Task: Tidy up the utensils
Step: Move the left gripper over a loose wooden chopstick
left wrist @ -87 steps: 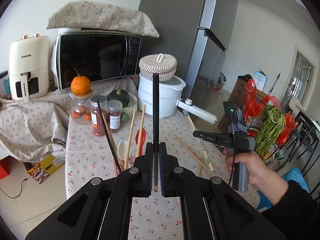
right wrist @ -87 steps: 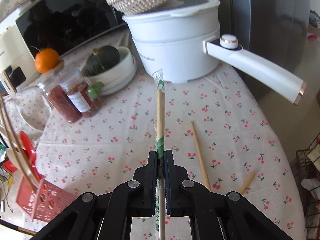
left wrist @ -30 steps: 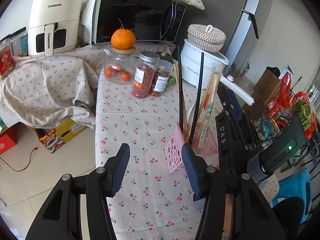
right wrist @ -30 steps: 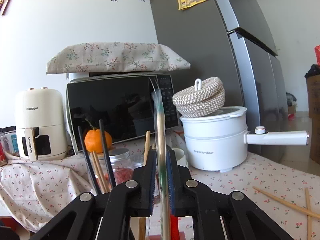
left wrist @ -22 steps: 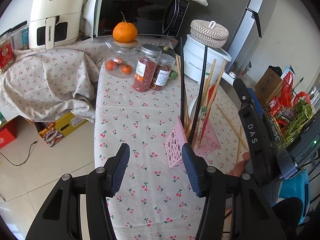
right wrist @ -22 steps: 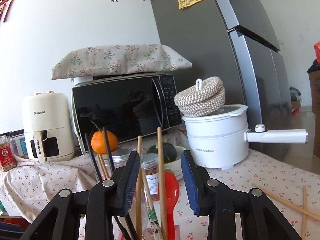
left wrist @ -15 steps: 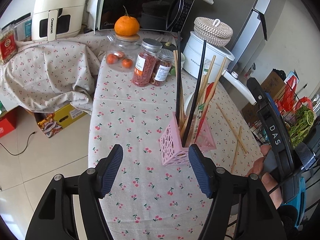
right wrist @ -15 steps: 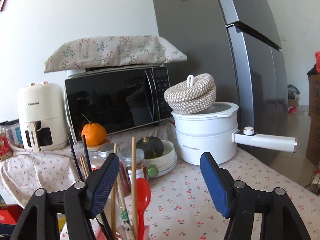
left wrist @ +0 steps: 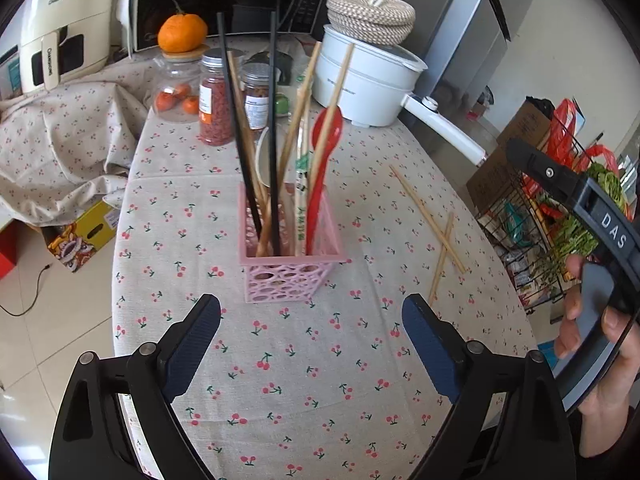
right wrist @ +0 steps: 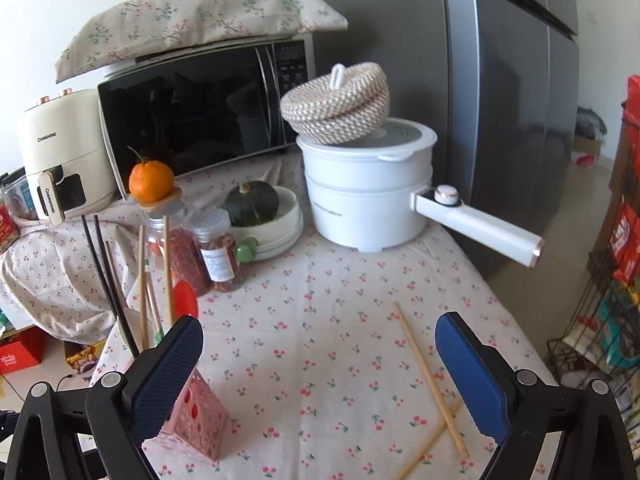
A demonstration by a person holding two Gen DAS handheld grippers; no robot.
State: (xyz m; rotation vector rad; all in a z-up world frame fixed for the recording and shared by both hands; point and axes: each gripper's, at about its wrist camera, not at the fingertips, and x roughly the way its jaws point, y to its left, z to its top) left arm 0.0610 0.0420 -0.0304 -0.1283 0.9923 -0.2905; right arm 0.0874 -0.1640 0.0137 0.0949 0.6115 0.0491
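Two bare wooden chopsticks (right wrist: 430, 376) lie crossed on the bench (left wrist: 280, 360) near its right edge, well apart from the pink holder (left wrist: 288, 276) that stands mid-bench with the other utensils upright in it. Both grippers are empty: the left gripper (left wrist: 312, 344) has its fingers spread wide, hovering over the cloth short of the holder, and the right gripper (right wrist: 318, 364) is spread just as wide, with the crossed sticks lying between and just below its fingers.

The sticks look light, thin and stiff, and they lie flat on a soft cloth, so the hard part is likely getting a finger under or beside one without rolling it away. A pinch near the middle should keep a stick balanced; taken at one end it would probably droop or swivel. Where they cross, the upper stick sits slightly proud of the cloth, which may be the easiest place to catch it. Smooth wood against ribbed pads should hold with little squeeze.

The left view shows the holder's open top and what fills it: black chopsticks (left wrist: 248, 136), wooden ones, a wrapped pair (left wrist: 302, 184) and a red spoon (left wrist: 324, 160), leaving room at the right-hand side. It also shows the hand (left wrist: 600, 352) on the right gripper. The right view shows only the holder's corner, but gives the closer look at the loose sticks, and the pot (right wrist: 368, 188) at the far edge.
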